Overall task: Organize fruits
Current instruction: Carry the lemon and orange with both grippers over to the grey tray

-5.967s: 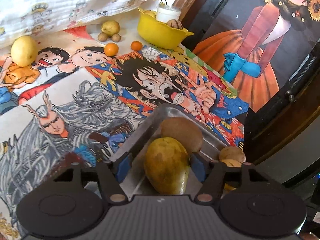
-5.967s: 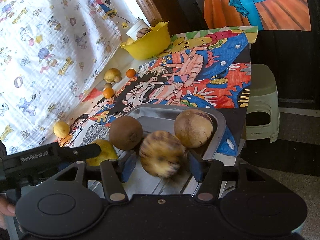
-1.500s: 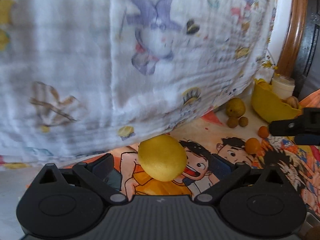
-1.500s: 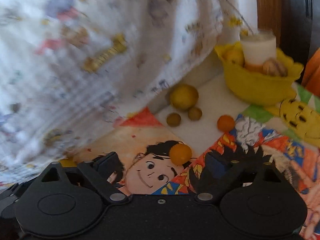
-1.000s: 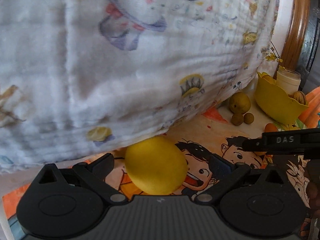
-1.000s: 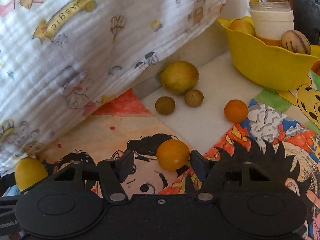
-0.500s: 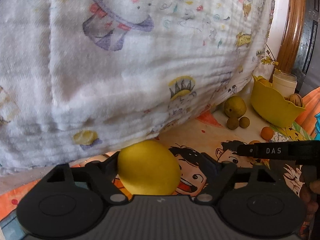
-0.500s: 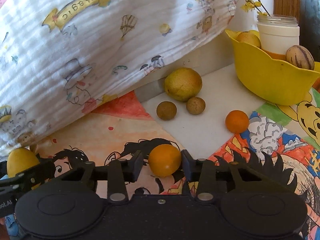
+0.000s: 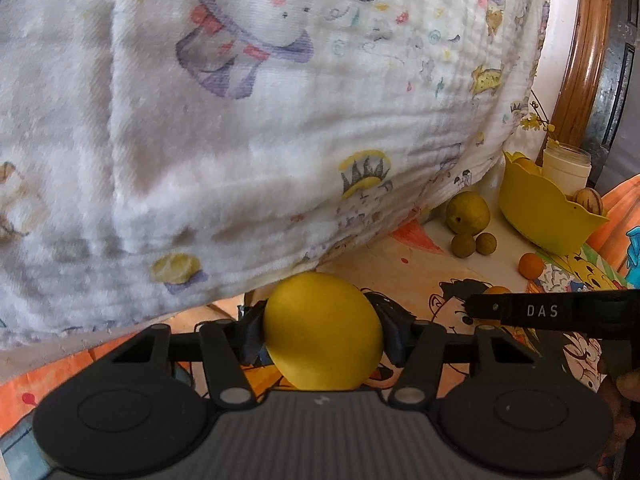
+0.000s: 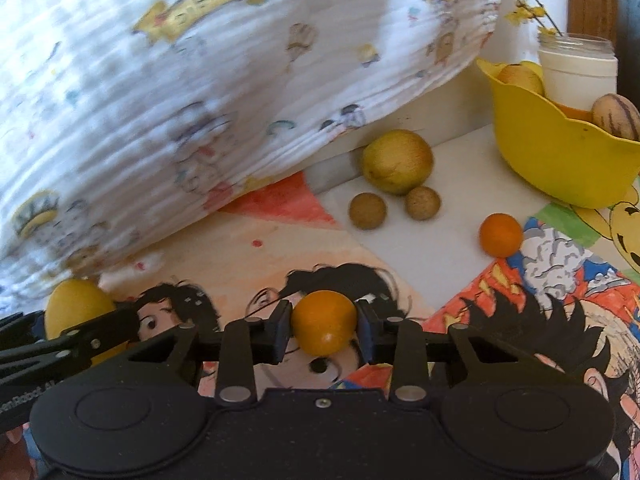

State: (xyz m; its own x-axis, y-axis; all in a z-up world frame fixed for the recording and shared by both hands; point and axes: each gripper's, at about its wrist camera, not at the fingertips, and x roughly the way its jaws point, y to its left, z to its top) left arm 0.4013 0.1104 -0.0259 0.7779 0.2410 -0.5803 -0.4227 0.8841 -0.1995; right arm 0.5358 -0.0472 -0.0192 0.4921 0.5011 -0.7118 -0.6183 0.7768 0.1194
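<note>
- Left wrist view: the left gripper (image 9: 322, 330) is closing its jaws on a smooth yellow oval fruit (image 9: 322, 330), and both dark pads are already pressing its sides. The fruit is sitting low on the cartoon-printed table covering (image 9: 404, 276), at the hem of a white quilted blanket with printed animals (image 9: 256, 120).
- Right wrist view: the right gripper (image 10: 323, 330) is closing on a small round orange fruit (image 10: 323, 326), with its pads touching the fruit on both sides, over a drawn face on the covering.
- Each hand, then, is securing one fruit; whether either is lifted clear of the covering cannot be told.
- Fruits lying loose farther back: a large yellow-green round fruit (image 10: 397, 166) by the blanket edge, two small brown round fruits (image 10: 367, 211) just in front of it, and a second small orange fruit (image 10: 501, 236) near the bowl.
- A yellow plastic bowl with a wavy rim (image 10: 560, 160) is holding a striped brown fruit (image 10: 616, 118), another yellowish one and a white jar (image 10: 576, 70).
- Judging progress: the sorting is looking only partly done, since four fruits are waiting on the covering besides the two being gripped, and where the gripped ones belong is not showing here.
</note>
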